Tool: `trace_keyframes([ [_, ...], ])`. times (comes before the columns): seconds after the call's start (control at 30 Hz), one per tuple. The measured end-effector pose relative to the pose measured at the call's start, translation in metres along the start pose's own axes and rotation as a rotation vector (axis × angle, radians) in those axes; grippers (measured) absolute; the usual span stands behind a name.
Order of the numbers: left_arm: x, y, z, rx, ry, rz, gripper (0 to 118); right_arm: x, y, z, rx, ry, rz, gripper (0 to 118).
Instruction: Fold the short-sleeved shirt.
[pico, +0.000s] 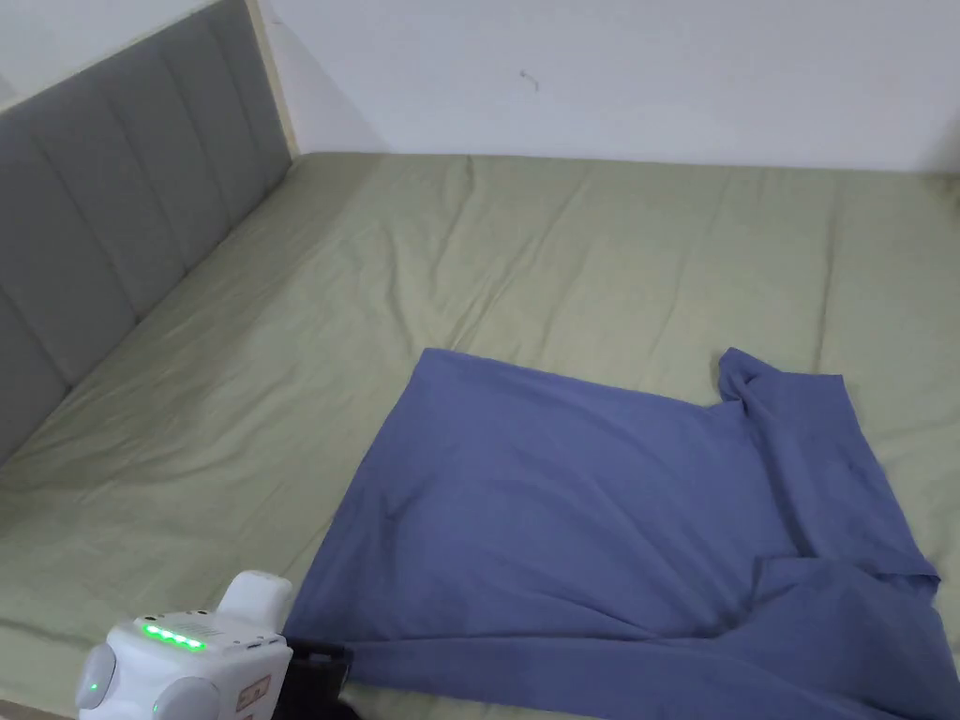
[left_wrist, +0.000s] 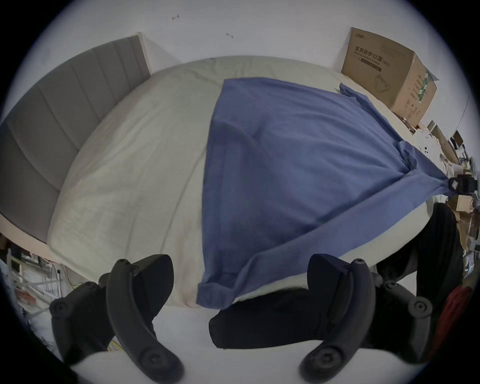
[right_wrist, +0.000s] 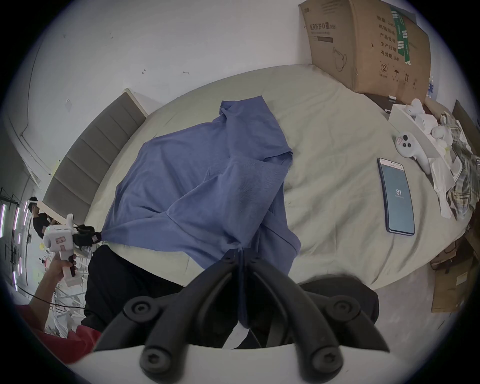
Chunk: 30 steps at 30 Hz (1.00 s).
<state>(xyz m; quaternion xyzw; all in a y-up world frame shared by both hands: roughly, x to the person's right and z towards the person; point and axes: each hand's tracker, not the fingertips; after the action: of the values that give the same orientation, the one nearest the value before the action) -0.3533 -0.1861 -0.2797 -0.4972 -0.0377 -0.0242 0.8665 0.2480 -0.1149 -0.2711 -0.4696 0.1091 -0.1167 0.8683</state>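
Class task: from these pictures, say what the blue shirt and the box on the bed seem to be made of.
Blue shirt: thin matte cloth, perhaps cotton; it drapes and creases softly. Box: brown cardboard, dull, with creased corners and printed sides.

Shirt lies spread on the bed, toward its near right part, hem to the left, collar and sleeves to the right. Headboard stands along the bed's left side, wall behind. Left gripper at the near edge by the shirt's hem corner, jaws apart. Right gripper at the near edge, jaws pinching shirt fabric. Cardboard box on the bed's far right corner. Phone and controller lie on the bed right of the shirt, well apart from it.
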Motion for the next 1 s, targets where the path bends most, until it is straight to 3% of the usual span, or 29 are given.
trace_keyframes([
  [0.07, 0.005, -0.002, -0.003, -0.007, 0.041, -0.043, 50, 0.000, 0.000, 0.000, -0.002, 0.008, -0.015, 1],
  [0.1, 0.002, -0.004, -0.005, -0.006, 0.045, -0.052, 32, 0.001, 0.001, 0.000, -0.003, 0.011, -0.018, 1],
  [0.3, -0.006, -0.001, -0.010, -0.030, 0.016, 0.020, 19, 0.000, 0.004, 0.003, 0.002, 0.022, -0.020, 1],
  [0.37, -0.005, 0.001, 0.001, -0.015, 0.017, 0.038, 6, -0.001, 0.005, 0.007, 0.011, 0.016, -0.026, 1],
  [0.77, -0.013, 0.004, 0.050, 0.070, -0.030, 0.074, 5, -0.009, -0.001, 0.043, 0.075, 0.034, -0.002, 1],
  [1.0, -0.010, 0.010, 0.093, 0.146, -0.051, 0.079, 5, -0.008, -0.007, 0.063, 0.089, -0.001, 0.067, 1],
])
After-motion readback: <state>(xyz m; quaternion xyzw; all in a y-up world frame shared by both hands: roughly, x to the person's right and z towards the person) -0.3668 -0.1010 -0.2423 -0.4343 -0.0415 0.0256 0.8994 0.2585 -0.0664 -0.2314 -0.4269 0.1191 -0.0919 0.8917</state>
